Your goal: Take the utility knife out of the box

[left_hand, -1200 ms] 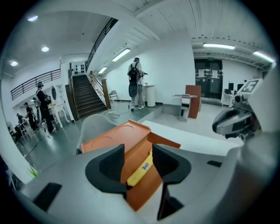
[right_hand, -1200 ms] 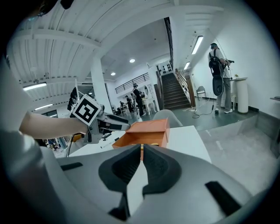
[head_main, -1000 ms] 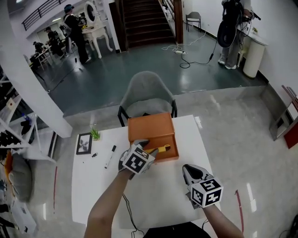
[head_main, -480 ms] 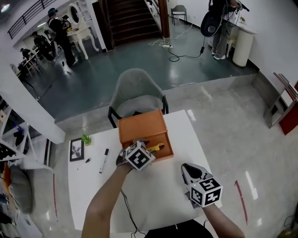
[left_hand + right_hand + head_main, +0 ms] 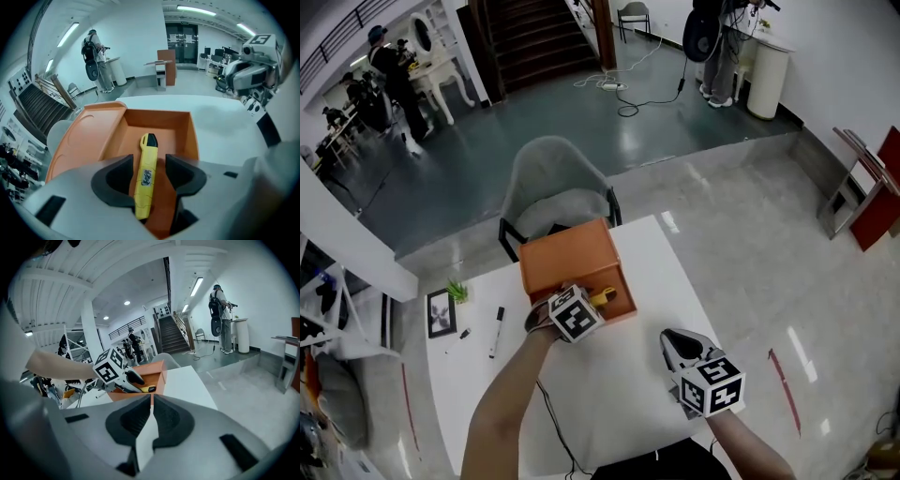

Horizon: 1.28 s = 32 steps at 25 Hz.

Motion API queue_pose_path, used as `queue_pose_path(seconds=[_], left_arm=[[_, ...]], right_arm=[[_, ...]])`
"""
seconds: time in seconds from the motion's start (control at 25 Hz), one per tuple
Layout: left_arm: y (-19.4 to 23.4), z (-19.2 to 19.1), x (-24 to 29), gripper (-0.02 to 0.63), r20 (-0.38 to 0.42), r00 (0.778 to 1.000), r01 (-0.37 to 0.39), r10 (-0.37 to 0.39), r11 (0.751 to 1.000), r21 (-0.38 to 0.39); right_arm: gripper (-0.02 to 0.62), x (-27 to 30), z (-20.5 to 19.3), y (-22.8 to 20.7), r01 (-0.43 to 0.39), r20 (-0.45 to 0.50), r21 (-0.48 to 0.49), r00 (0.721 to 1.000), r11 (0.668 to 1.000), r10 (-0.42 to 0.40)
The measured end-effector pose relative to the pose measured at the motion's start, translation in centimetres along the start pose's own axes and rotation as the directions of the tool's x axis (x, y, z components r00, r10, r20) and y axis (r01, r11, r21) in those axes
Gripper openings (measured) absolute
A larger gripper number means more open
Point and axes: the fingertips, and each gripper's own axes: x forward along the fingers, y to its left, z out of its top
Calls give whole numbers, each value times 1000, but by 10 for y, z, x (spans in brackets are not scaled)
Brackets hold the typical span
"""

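Observation:
An orange box (image 5: pixel 570 255) stands open on the white table (image 5: pixel 619 403), its lid folded back. Inside lies the yellow utility knife (image 5: pixel 146 173) with a black tip, visible as well in the head view as the knife (image 5: pixel 603 296). My left gripper (image 5: pixel 148 162) points steeply down into the box (image 5: pixel 157 123); its jaws are opening, the knife lies between them, and the pads do not press on it. My right gripper (image 5: pixel 671 339) hovers over the table's near right, shut and empty. From the right gripper (image 5: pixel 152 399) view, the left gripper (image 5: pixel 135 378) dips into the box (image 5: pixel 158 370).
A grey chair (image 5: pixel 558 187) stands behind the table. On the table's left lie a picture frame (image 5: pixel 442 312), a small plant (image 5: pixel 457 291) and a marker pen (image 5: pixel 497 332). A thin cable (image 5: pixel 555 424) runs along my left arm. People stand far off in the room.
My left gripper has sunk into the box and rolled, so that its jaws now straddle the knife. The right gripper has dropped slightly.

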Motion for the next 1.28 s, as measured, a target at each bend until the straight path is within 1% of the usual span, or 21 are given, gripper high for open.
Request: queue_pose_path(seconds=[0.2,0.44,0.6,0.68,0.8,0.88,1.0,1.12,1.28], left_arm=[[1,-7,9,209,-48,999,19,-17,999,44],[0,-9,15,199,-66,996,63,-59,996,56],[-1,-10,18,179,-87,990,112,-109,993,35],[-2,-10,18,155,-92,986,140,-138,990,13],[-6,-7,19,149,-79,981,177,-177,984,-11],[-5,-7,19,149,-77,981,176,-176,984,-8],[-2,-8,17,149,-85,986,147,-144,989,22],[-6,-5,18,137,-82,988,138,-133,989,53],[-12,-7,16,114,-98,987,131,-124,989,63]], right_arm=[[3,0,-3,-4,16,-2,12,1000,1000,-16],[3,0,-5,-10,26,-10,25,1000,999,-26],[3,-2,-3,-14,34,-8,32,999,999,-33],[3,-3,-3,-16,39,-7,36,999,999,-38],[3,-6,-4,-20,46,-11,43,999,998,-45],[3,-6,-7,-21,50,-16,48,999,998,-50],[3,-6,-9,-21,52,-19,55,999,997,-51],[3,-5,-9,-20,46,-20,56,999,997,-45],[3,-4,-9,-15,37,-18,57,999,998,-36]])
